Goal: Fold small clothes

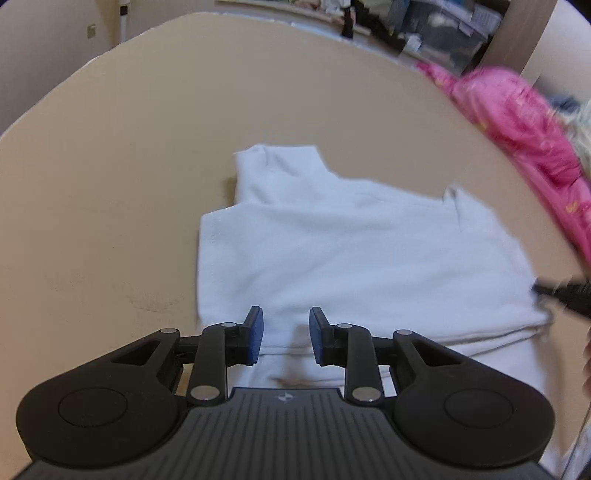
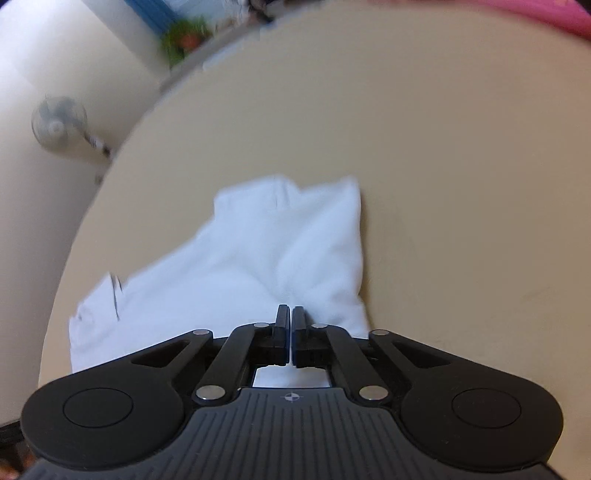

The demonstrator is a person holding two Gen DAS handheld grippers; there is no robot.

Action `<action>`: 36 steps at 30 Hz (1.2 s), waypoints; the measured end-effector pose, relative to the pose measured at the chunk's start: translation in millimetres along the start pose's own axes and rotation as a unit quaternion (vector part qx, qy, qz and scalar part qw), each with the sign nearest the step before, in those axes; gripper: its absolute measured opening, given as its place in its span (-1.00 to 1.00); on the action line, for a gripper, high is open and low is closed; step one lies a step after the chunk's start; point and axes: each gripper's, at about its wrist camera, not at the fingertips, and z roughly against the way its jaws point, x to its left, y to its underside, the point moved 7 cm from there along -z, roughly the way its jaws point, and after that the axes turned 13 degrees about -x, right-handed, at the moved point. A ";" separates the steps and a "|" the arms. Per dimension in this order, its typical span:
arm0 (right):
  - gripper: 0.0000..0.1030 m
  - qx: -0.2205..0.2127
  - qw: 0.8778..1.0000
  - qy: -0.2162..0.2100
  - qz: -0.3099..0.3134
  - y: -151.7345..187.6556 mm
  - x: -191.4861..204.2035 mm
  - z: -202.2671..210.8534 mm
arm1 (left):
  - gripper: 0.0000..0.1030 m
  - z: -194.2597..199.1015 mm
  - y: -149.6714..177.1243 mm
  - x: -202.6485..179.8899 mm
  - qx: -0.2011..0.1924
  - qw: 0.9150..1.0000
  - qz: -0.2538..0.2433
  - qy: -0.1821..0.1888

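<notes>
A small white garment lies partly folded on the beige table. My left gripper is open, its blue-padded fingers just above the garment's near hem. In the right wrist view the same white garment bunches up toward my right gripper, whose jaws are shut on a pinch of its fabric. The right gripper's black tip also shows at the garment's right edge in the left wrist view.
A pink garment lies heaped at the table's right far side. Storage boxes and shelves stand behind the table. A fan and the table's left edge show in the right wrist view.
</notes>
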 end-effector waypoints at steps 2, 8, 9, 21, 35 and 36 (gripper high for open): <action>-1.00 0.030 0.998 0.048 0.041 21.1 -9.9 4.5 | -0.35 -10.0 16.0 4.3 0.019 0.999 -0.028 -0.024; -0.53 -0.067 0.982 0.173 0.043 27.4 -11.7 104.1 | -0.35 61.8 10.9 -6.0 -0.032 0.998 -0.037 -0.031; -0.37 -0.088 0.978 0.178 0.057 35.2 -8.5 124.9 | -0.35 72.9 12.0 -7.1 -0.034 0.998 -0.040 -0.043; -0.32 -0.095 0.987 0.093 0.088 114.4 1.1 228.7 | -0.32 210.3 116.9 -13.7 -0.046 0.990 -0.103 -0.084; -0.32 0.068 0.989 0.124 0.039 176.6 -62.0 238.8 | -0.32 203.7 200.2 40.7 0.126 0.988 0.052 -0.073; -0.32 0.074 0.988 0.128 0.046 178.8 -62.7 238.1 | -0.32 206.0 203.7 38.5 0.125 0.988 0.046 -0.075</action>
